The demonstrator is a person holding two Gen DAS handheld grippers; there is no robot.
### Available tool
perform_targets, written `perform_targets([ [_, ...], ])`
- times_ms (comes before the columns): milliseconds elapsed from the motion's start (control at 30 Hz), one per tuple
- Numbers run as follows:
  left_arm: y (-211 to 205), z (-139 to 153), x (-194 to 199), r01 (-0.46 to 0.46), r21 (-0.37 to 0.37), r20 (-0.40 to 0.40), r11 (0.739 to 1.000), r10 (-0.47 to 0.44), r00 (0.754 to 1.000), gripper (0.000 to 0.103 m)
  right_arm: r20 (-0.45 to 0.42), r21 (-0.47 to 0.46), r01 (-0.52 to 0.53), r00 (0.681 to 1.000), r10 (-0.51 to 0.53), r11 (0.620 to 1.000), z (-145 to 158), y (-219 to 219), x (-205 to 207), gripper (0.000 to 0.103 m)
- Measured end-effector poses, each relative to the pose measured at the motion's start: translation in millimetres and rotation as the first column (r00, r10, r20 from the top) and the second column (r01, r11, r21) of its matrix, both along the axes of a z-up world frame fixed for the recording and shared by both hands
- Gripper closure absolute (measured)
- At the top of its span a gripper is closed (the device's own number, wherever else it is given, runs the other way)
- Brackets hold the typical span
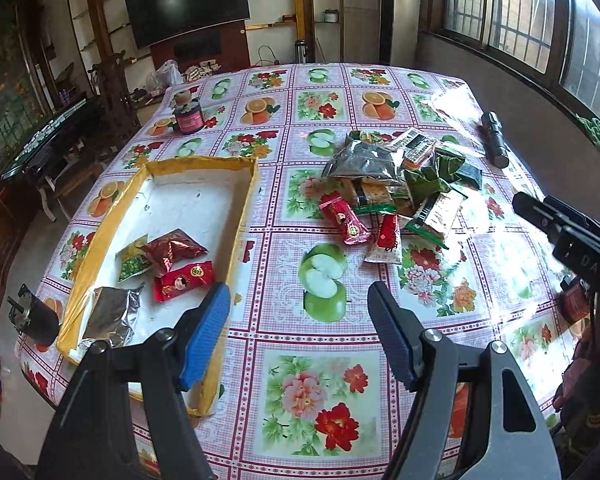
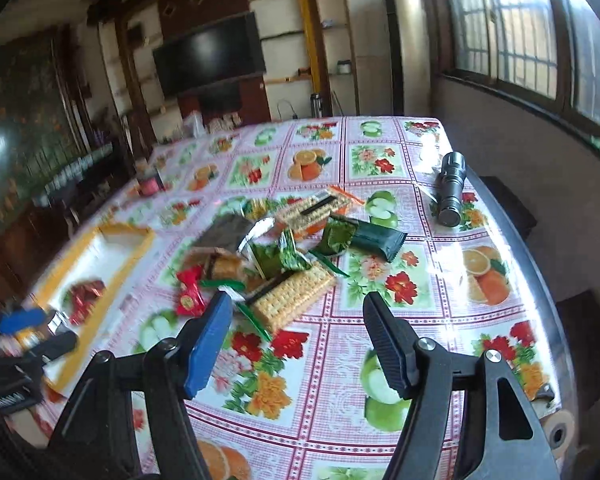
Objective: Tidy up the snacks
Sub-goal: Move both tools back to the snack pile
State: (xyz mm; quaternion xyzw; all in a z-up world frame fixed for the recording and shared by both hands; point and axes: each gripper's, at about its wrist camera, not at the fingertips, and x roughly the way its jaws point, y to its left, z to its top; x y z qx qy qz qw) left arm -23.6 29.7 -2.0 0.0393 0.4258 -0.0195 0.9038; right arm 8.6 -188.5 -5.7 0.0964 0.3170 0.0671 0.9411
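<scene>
Both empty, jaws apart, the left gripper (image 1: pixel 299 300) and right gripper (image 2: pixel 296 312) fill the lower frame, while four snacks lie in the tray (image 1: pixel 244 200) at left (early going) and the pile (image 1: pixel 396 184) waits upper right.

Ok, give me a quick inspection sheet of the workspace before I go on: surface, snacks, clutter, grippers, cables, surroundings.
Surface: table under a fruit-and-flower tablecloth, glare at the window side.
Job's things: yellow-rimmed tray holding four packets, among them a red candy packet and a silver pouch; loose snack pile beside it on the cloth, with a cracker pack.
Clutter: black flashlight; dark jar at the far side.
Grippers: left gripper open, empty; right gripper open, empty, short of the pile.
Cables: one on the floor beyond the table.
Surroundings: wall television, barred windows.
</scene>
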Motion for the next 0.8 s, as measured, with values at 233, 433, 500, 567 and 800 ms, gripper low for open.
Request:
perform_targets([
  [233, -18, 2, -2, 0.029, -0.007, -0.002, 1.000, -0.029, 1.000, 0.031, 0.318, 0.402, 0.137, 0.907, -0.278, 0.905, 43, -73, -69, 0.014],
  [433, -35, -4, -4, 0.067, -0.029, -0.029, 0.997, -0.068, 0.997, 0.031, 0.447, 0.504, 0.172, 0.787, -0.426, 0.847, 60, -101, -111, 0.007],
  [500, -39, -7, -4, 0.073, -0.026, -0.033, 0.997, -0.074, 0.997, 0.031, 0.478, 0.444, 0.189, 0.777, -0.409, 0.876, 66, -96, -113, 0.007],
  [567, -41, -11, -2, 0.072, -0.026, -0.044, 0.997, -0.074, 0.996, 0.031, 0.510, 0.384, 0.189, 0.773, -0.378, 0.904, 70, -88, -110, 0.007],
  [800, -36, -28, 16, 0.057, -0.051, -0.089, 0.997, -0.061, 0.994, 0.031, 0.227, 0.219, 0.062, 0.967, -0.113, 0.974, 52, -63, -39, 0.007],
])
